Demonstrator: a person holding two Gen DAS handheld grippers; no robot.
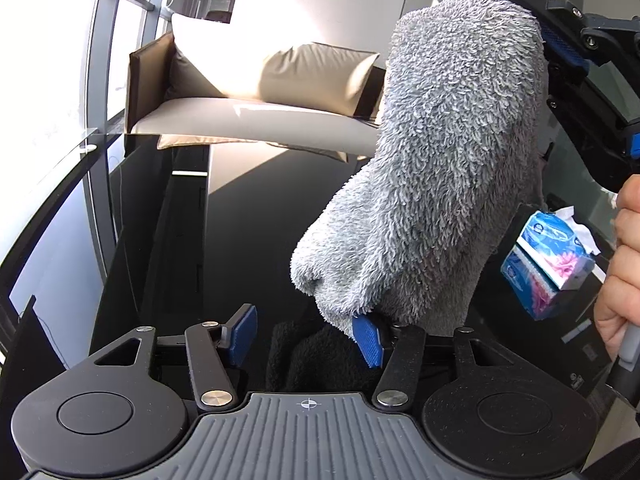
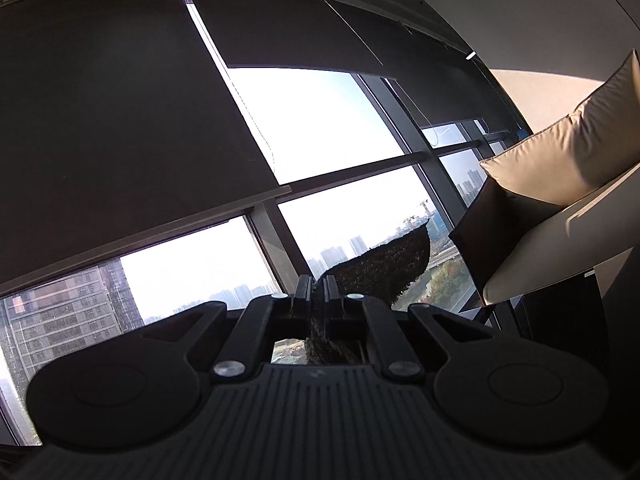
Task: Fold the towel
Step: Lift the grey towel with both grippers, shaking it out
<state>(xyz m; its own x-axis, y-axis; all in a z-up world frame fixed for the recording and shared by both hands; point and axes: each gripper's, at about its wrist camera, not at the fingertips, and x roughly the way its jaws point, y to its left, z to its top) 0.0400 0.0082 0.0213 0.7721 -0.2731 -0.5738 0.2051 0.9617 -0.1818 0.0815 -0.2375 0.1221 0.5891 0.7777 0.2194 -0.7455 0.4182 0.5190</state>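
A fluffy grey towel (image 1: 444, 168) hangs in a tall bunch over the black glossy table (image 1: 240, 220). Its top edge is pinched in my right gripper (image 1: 532, 12), which reaches in from the upper right. My left gripper (image 1: 306, 334) stands open low in the left wrist view. The towel's lower end rests against its right blue pad (image 1: 369, 340), and the left pad is bare. In the right wrist view the right gripper (image 2: 319, 286) is shut on the towel, and a dark corner of the towel (image 2: 384, 268) sticks out past the fingertips against the bright window.
A blue tissue pack (image 1: 548, 264) lies on the table at the right, beside a person's hand (image 1: 620, 272) on the right gripper's handle. A beige sofa (image 1: 260, 116) with cushions stands beyond the table. Tall windows (image 2: 320, 128) with dark roller blinds fill the right wrist view.
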